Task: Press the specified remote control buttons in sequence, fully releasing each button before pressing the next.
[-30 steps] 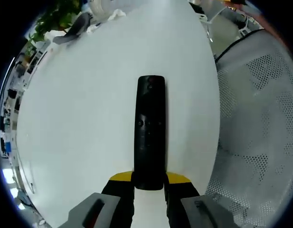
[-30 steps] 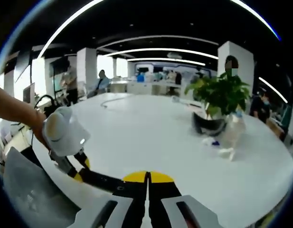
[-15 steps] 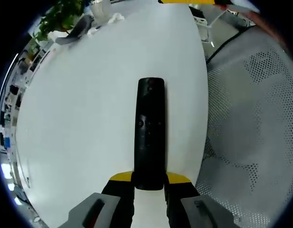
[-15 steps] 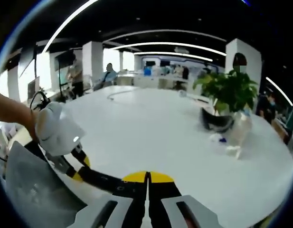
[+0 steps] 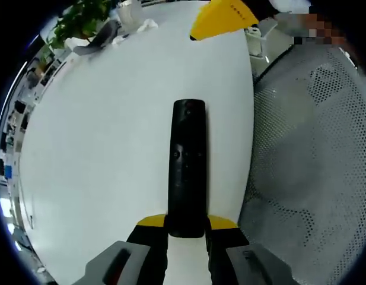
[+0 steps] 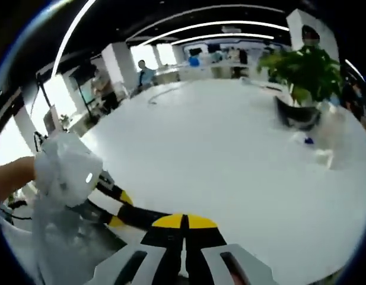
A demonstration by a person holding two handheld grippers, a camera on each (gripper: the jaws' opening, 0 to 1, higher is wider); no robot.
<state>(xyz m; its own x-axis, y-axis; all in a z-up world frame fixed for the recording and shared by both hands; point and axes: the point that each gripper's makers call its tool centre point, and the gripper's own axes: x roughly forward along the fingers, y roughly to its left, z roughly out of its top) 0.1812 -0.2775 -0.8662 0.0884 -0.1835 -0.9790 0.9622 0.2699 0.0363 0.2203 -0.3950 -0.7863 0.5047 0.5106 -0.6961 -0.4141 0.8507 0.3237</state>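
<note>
Between jaws, remote [image 5: 187, 166] lengthwise, pointing away

Wide bare white table [image 5: 99, 148] around the remote [image 5: 187, 166] — potted plant [image 6: 304, 71] stands at its far edge.

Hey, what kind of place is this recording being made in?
Probably an open-plan office or lab: a big white table with a potted plant, long ceiling light strips, and people at desks in the background.
</note>
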